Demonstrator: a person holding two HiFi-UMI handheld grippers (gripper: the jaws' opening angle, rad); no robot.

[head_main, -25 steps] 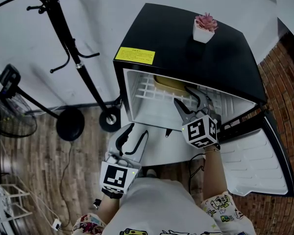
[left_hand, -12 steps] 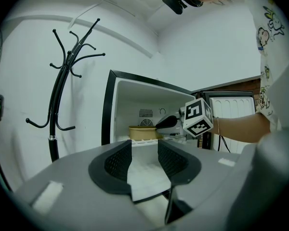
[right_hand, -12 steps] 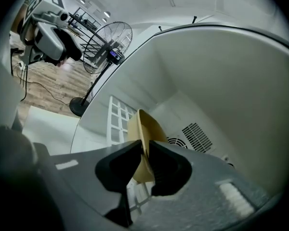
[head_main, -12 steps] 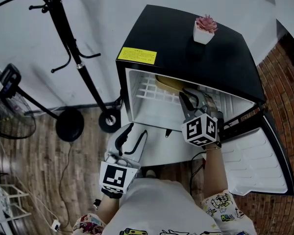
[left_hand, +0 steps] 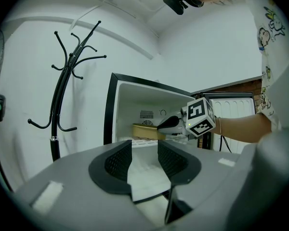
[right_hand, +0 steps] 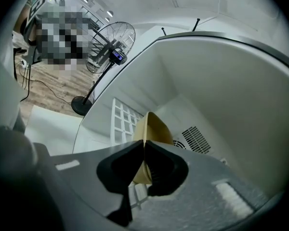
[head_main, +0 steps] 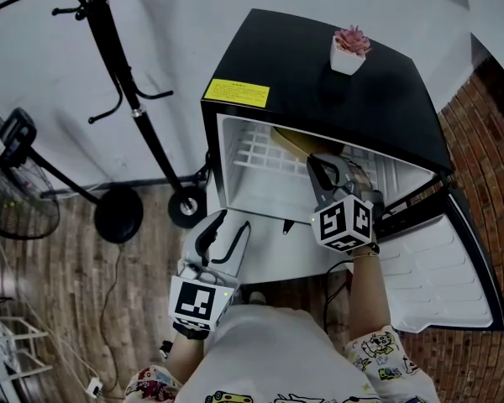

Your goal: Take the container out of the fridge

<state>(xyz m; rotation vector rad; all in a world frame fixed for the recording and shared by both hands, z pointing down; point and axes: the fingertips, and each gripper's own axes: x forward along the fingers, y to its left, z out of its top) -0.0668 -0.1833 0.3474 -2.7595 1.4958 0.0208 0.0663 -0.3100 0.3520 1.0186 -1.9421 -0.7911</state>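
Note:
A tan container (head_main: 296,145) lies on the wire shelf inside the small black fridge (head_main: 378,99), whose door (head_main: 441,267) hangs open to the right. My right gripper (head_main: 324,166) reaches into the fridge. Its jaws are closing with the container's near rim (right_hand: 155,129) pinched between the dark pads (right_hand: 160,163). The left gripper view also shows the container (left_hand: 142,130) with the right gripper (left_hand: 169,124) on it. My left gripper (head_main: 227,227) hangs open and holds nothing, low in front of the fridge.
A small pink plant in a white pot (head_main: 350,47) stands on the fridge top. A black coat stand (head_main: 126,99) and a floor fan (head_main: 13,154) are to the left on the wooden floor. A brick wall (head_main: 487,133) runs along the right.
The right gripper's jaws stood wide open a second ago and have come together on the container's rim, the gripper reaching slightly deeper. The left gripper has barely moved.

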